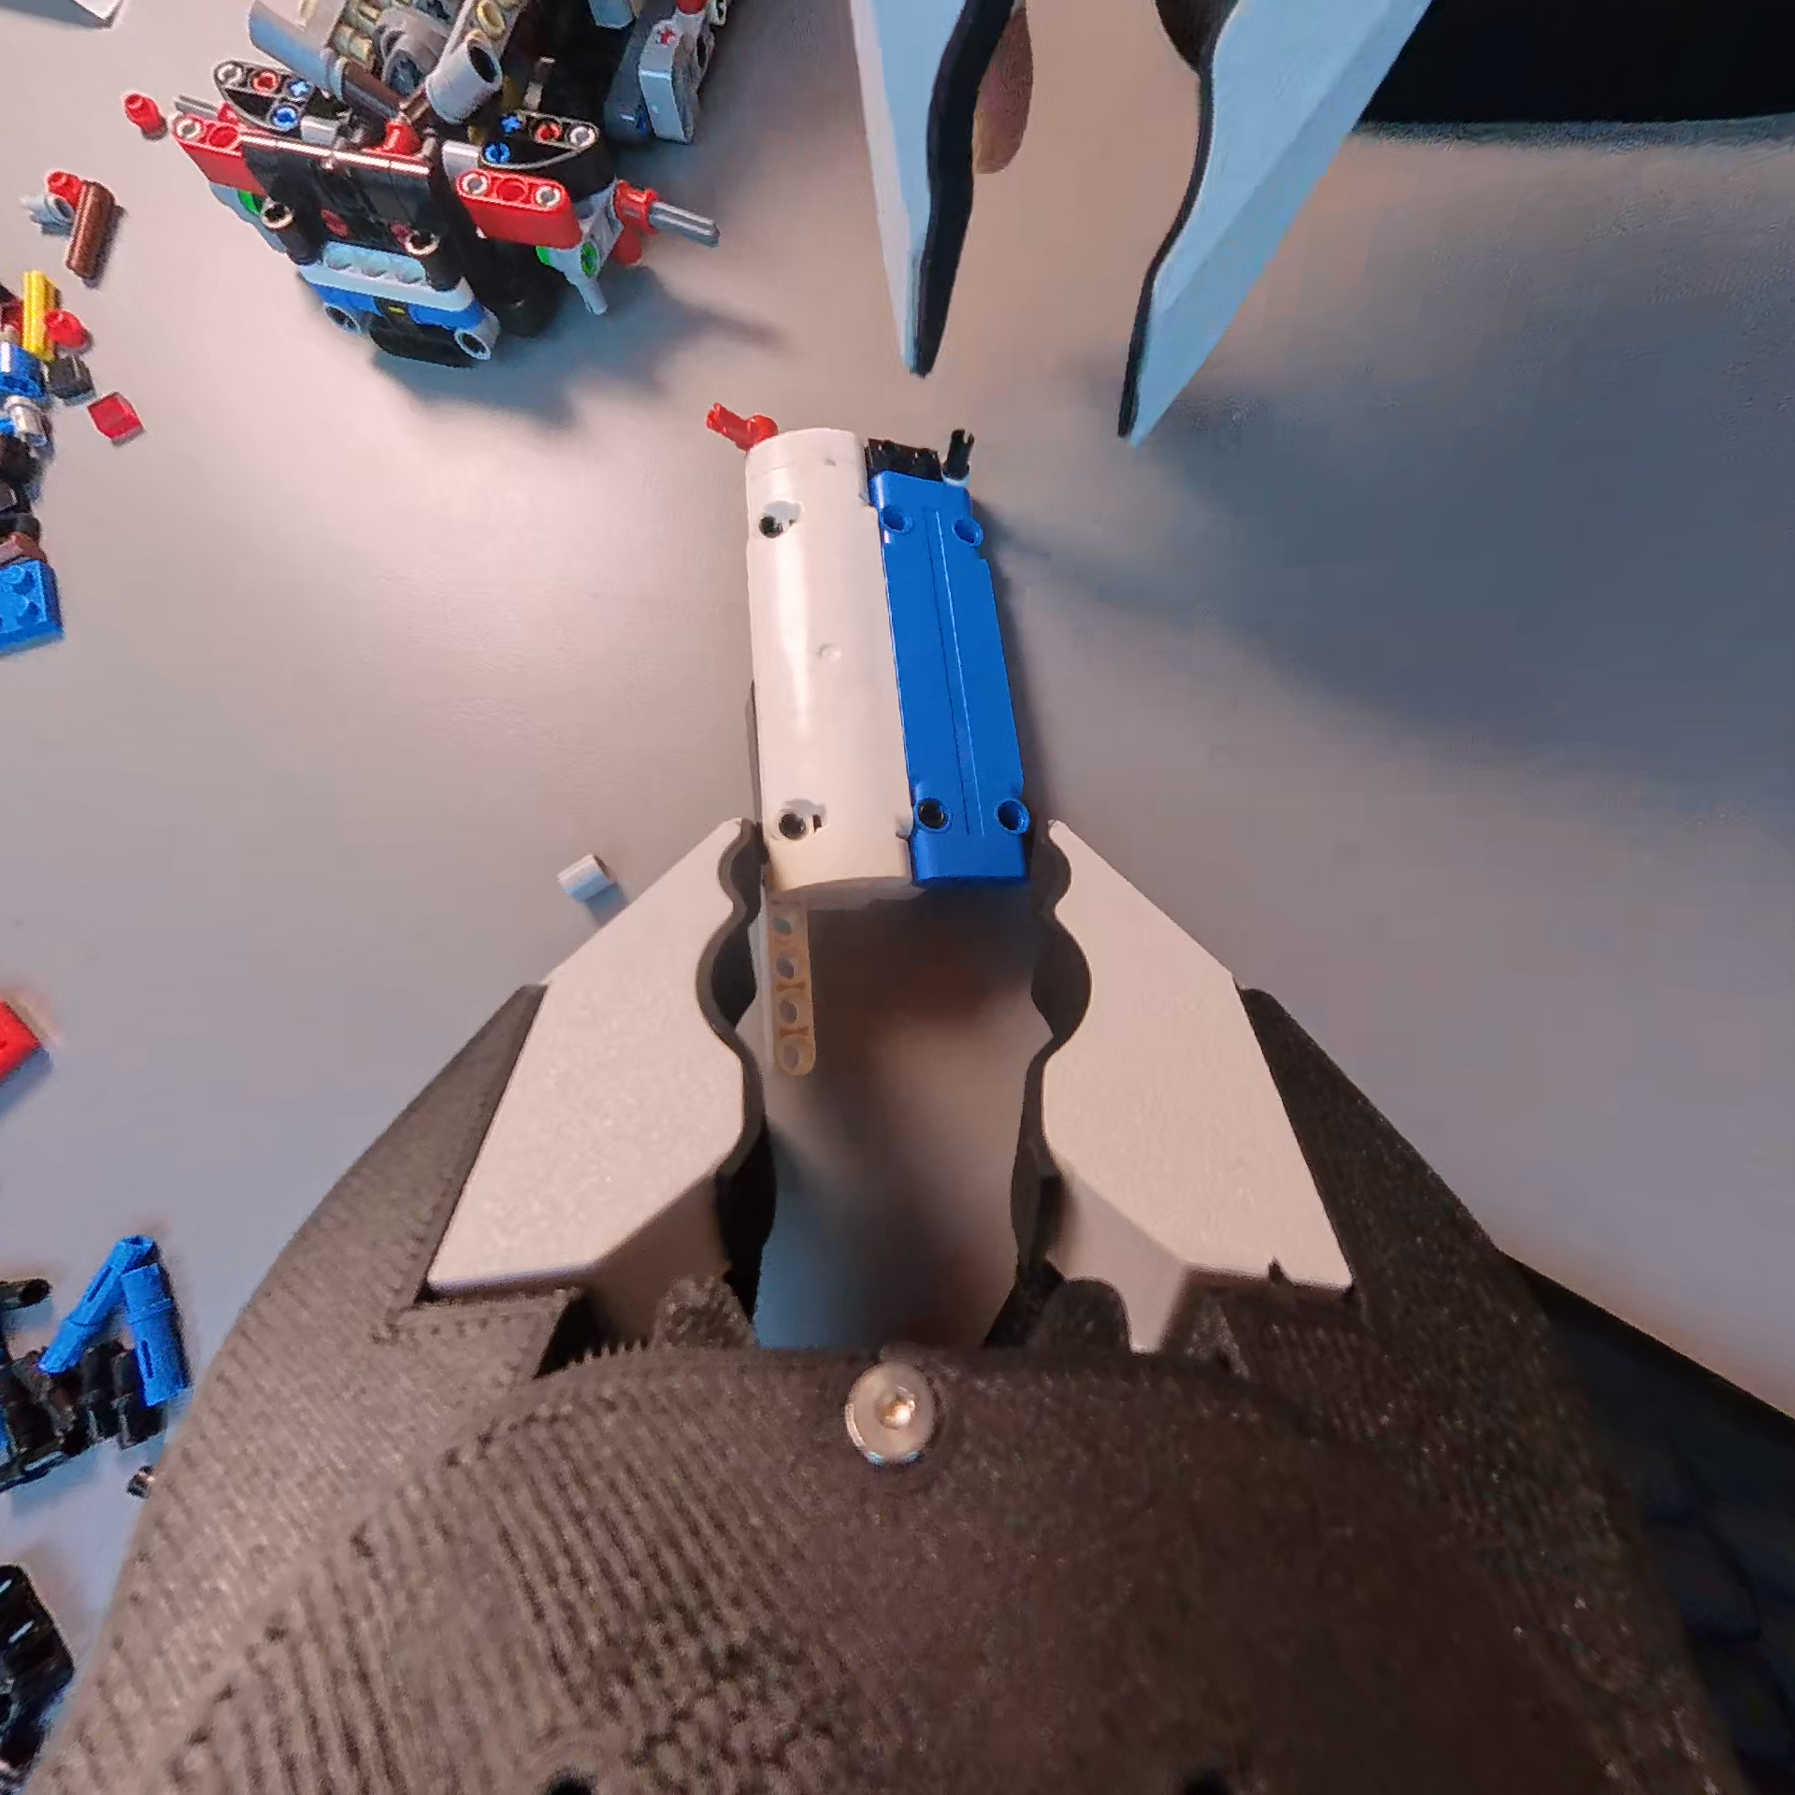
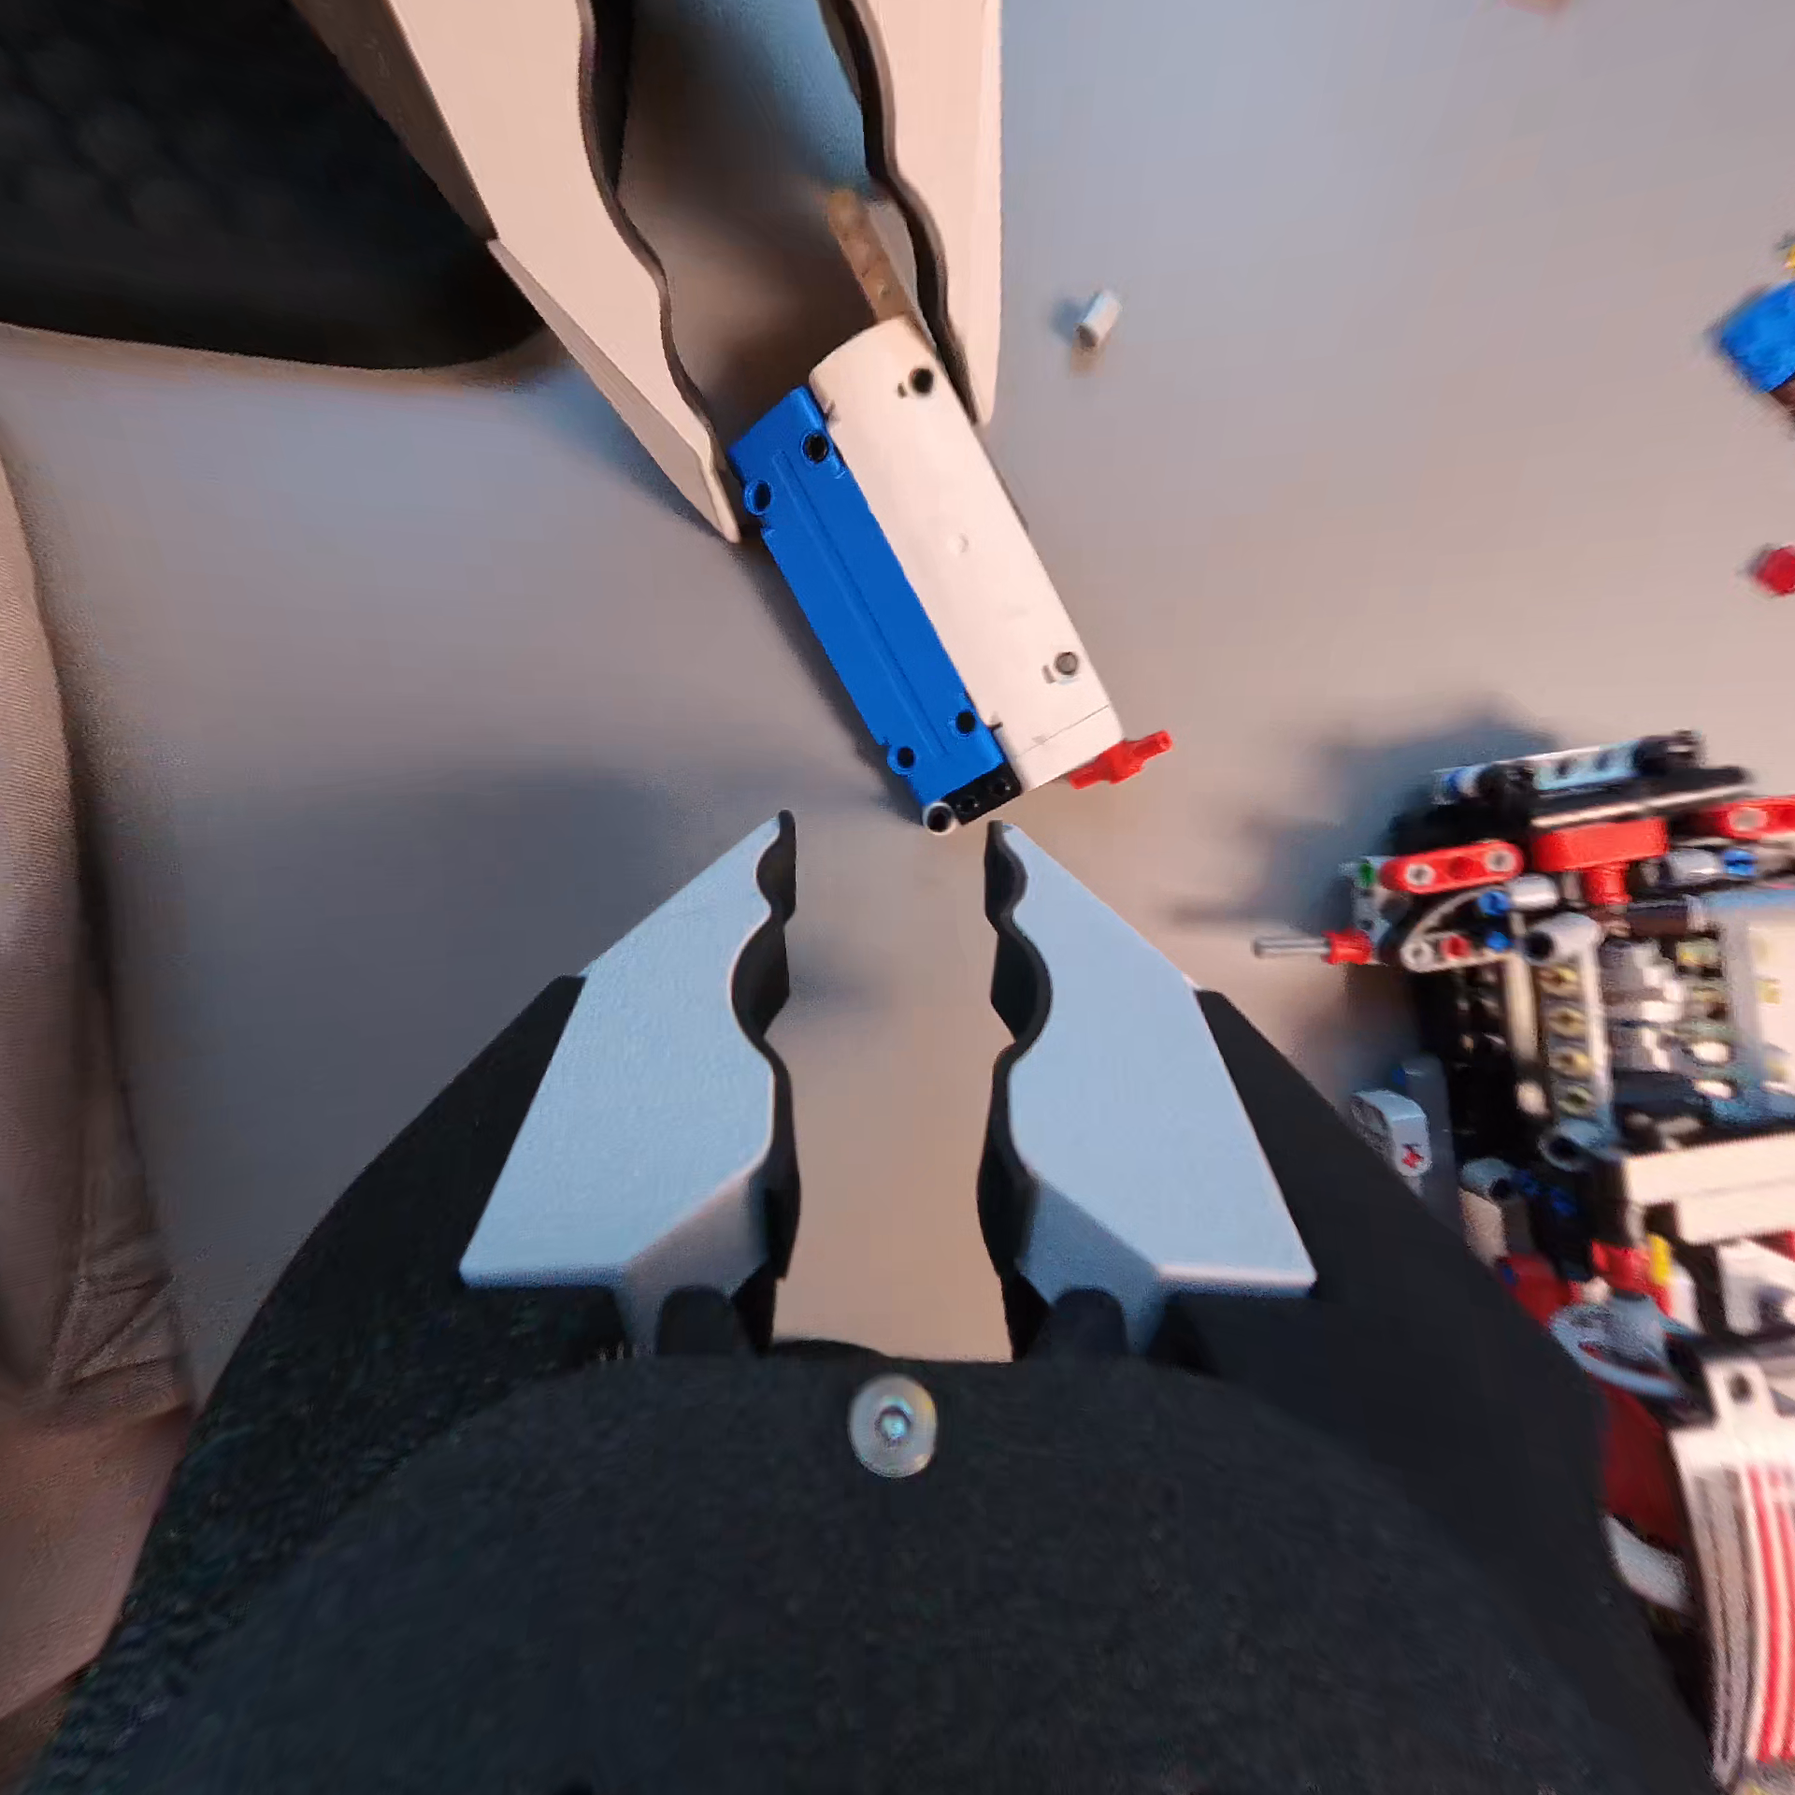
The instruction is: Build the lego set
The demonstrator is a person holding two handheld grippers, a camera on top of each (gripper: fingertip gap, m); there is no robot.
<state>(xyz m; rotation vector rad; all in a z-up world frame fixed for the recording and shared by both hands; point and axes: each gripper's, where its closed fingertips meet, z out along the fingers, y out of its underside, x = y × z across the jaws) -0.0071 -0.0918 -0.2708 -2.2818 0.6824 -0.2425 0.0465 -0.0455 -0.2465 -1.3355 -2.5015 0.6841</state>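
Note:
A white and blue sub-assembly [image 1: 874, 660] lies along the grey table, with a red pin [image 1: 740, 427] and a black pin at its far end and a tan beam [image 1: 792, 991] hanging off its near end. My left gripper [image 1: 898, 835] is shut on the near end, one finger on each side. My right gripper [image 2: 889, 830] is open and empty, its tips just short of the black-pin end of the sub-assembly [image 2: 923, 583]. It also shows at the top of the left wrist view [image 1: 1025, 398]. The left gripper shows at the top of the right wrist view [image 2: 855, 466].
The large part-built model [image 1: 408, 194] stands at the far left; in the right wrist view it [image 2: 1603, 1020] is at the right. Several loose bricks [image 1: 39, 583] line the left edge. A small grey piece [image 1: 586, 874] lies by the left finger. A beige sleeve [image 2: 58, 971] is at the left. Across from one pair of fingers to the other is roughly 8 cm.

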